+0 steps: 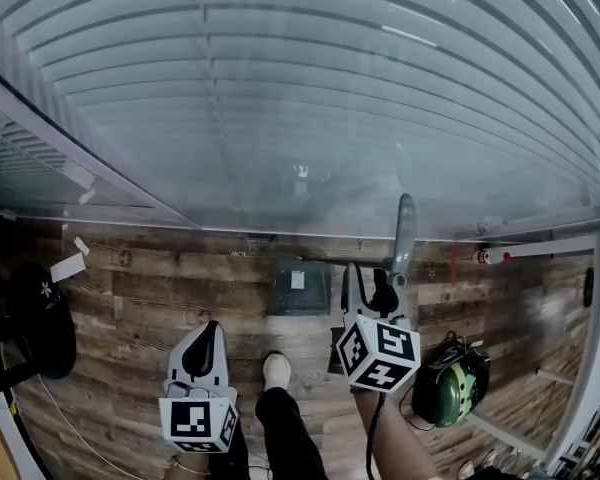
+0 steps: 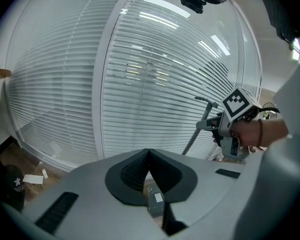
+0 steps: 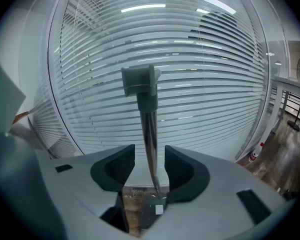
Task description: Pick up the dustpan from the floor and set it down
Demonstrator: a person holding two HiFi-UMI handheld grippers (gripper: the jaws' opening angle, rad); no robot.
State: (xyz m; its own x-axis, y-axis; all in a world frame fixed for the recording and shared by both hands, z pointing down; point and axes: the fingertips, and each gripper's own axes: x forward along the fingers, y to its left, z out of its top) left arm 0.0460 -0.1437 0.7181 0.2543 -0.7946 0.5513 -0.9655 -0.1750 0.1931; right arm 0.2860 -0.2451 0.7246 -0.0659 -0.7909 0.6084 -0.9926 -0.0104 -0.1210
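The dustpan's dark pan [image 1: 300, 288] rests on the wood floor against the glass wall, and its long grey handle [image 1: 404, 230] rises to the right. My right gripper [image 1: 370, 293] stands around that handle. In the right gripper view the handle [image 3: 146, 119] runs between the jaws of the right gripper [image 3: 150, 164] with a gap on each side, so it is open; the pan [image 3: 157, 206] shows below. My left gripper [image 1: 208, 353] hangs lower left, away from the dustpan, and the left gripper [image 2: 149, 156] is shut on nothing.
A glass wall with blinds [image 1: 300, 118] fills the far side. Green ear defenders [image 1: 450, 388] lie on the floor at the right, near a red-capped bottle [image 1: 490, 256]. A black round object [image 1: 40, 318] and paper scraps [image 1: 67, 266] sit left. The person's shoe [image 1: 276, 370] is between the grippers.
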